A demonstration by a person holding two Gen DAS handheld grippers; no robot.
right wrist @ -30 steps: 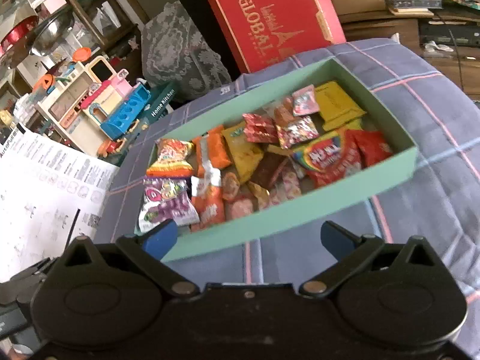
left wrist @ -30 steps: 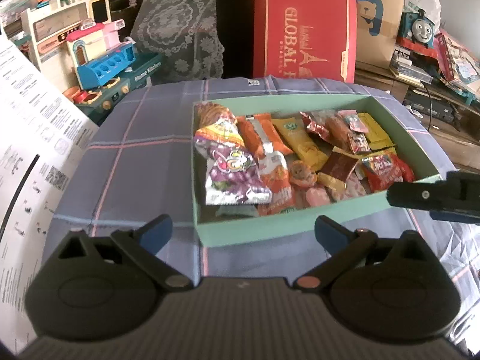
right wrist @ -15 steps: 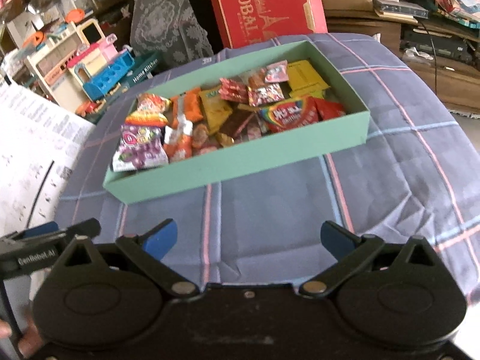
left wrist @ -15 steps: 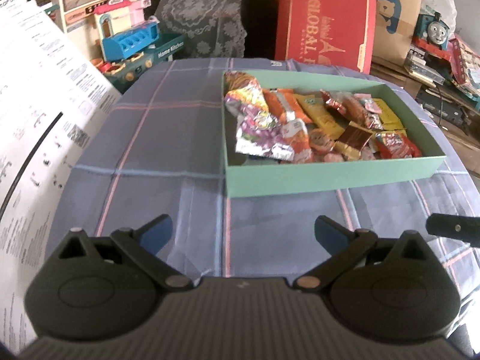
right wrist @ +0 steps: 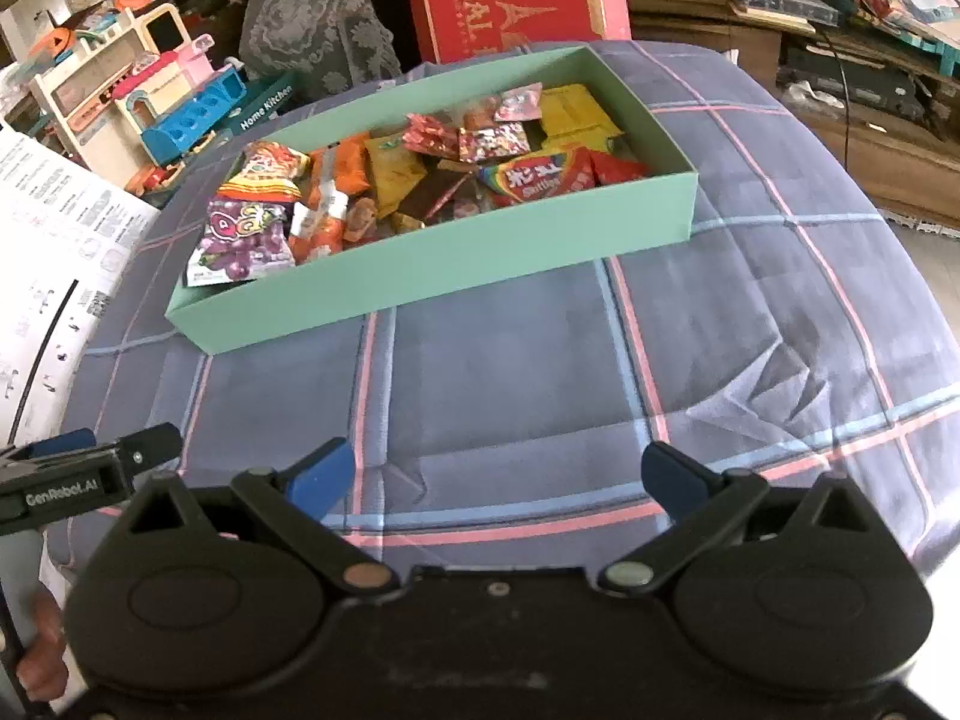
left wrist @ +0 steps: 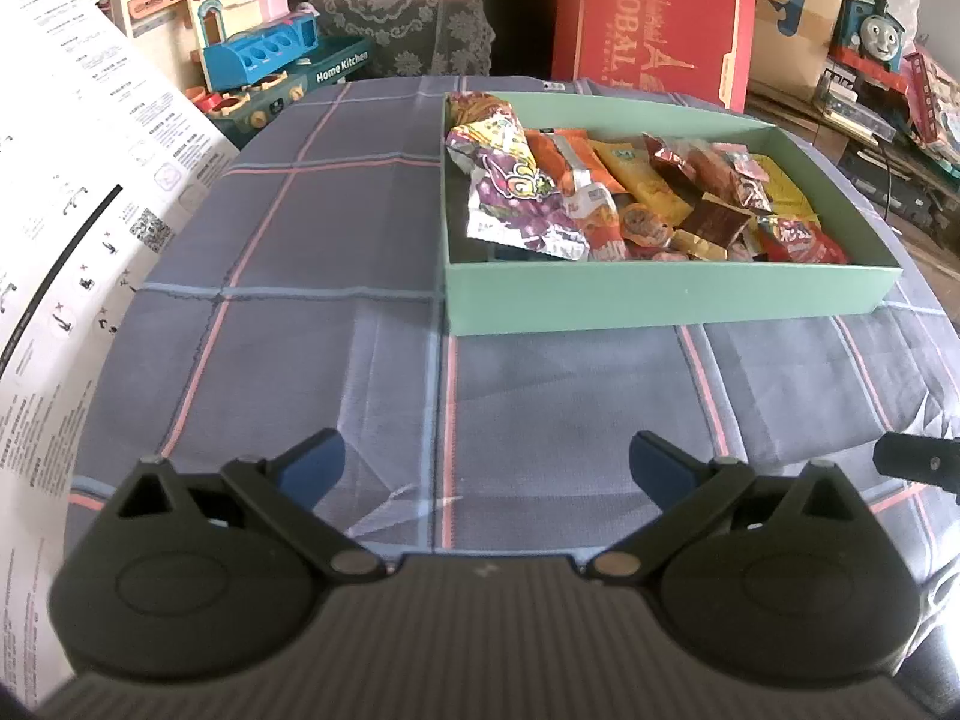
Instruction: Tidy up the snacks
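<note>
A green box (left wrist: 660, 300) (right wrist: 432, 270) sits on the checked blue cloth, filled with several snack packets. A purple grape packet (left wrist: 522, 204) (right wrist: 240, 234) lies at its left end, a red Skittles bag (right wrist: 540, 174) toward the right. My left gripper (left wrist: 486, 468) is open and empty, low over the cloth, well short of the box. My right gripper (right wrist: 498, 474) is open and empty, also short of the box. The left gripper's side shows at the left edge of the right wrist view (right wrist: 84, 474).
A white printed sheet (left wrist: 66, 228) lies along the cloth's left side. A red carton (left wrist: 654, 30), a toy kitchen (left wrist: 252, 42), a lace-covered chair (left wrist: 402, 6) and cluttered shelves (right wrist: 840, 6) stand behind the table. The cloth is creased at the right (right wrist: 780, 384).
Both grippers have pulled back from the box, which now sits farther away in both views. The right gripper's tip has dropped to the lower right edge of the left wrist view.
</note>
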